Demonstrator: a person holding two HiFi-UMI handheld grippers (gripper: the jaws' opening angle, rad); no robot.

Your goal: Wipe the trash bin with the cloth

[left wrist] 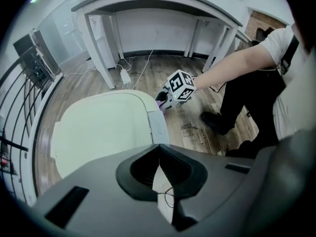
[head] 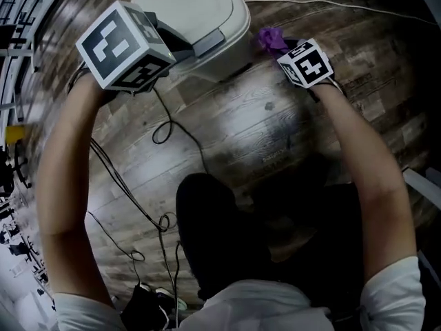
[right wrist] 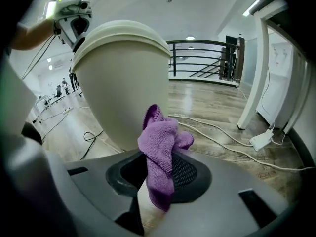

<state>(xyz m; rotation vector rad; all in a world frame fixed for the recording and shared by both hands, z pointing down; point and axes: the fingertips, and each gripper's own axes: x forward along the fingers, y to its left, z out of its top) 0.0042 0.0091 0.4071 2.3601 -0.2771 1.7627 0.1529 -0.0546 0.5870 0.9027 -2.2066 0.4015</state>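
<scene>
Reaching out, right tool (right wrist: 158,177) clamps cloth (right wrist: 160,142) beside trash bin (right wrist: 121,83)

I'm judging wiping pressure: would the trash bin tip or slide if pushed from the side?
Probably light: the trash bin looks like thin plastic. It may slide, standing on smooth wood floor. Tall and rounded, it might rock.

Trash bin (head: 200,12) shared by all views, seen steeply from overhead at twelve o'clock in the head view, overlooked closely by the left gripper view, faced low by the right gripper view.
</scene>
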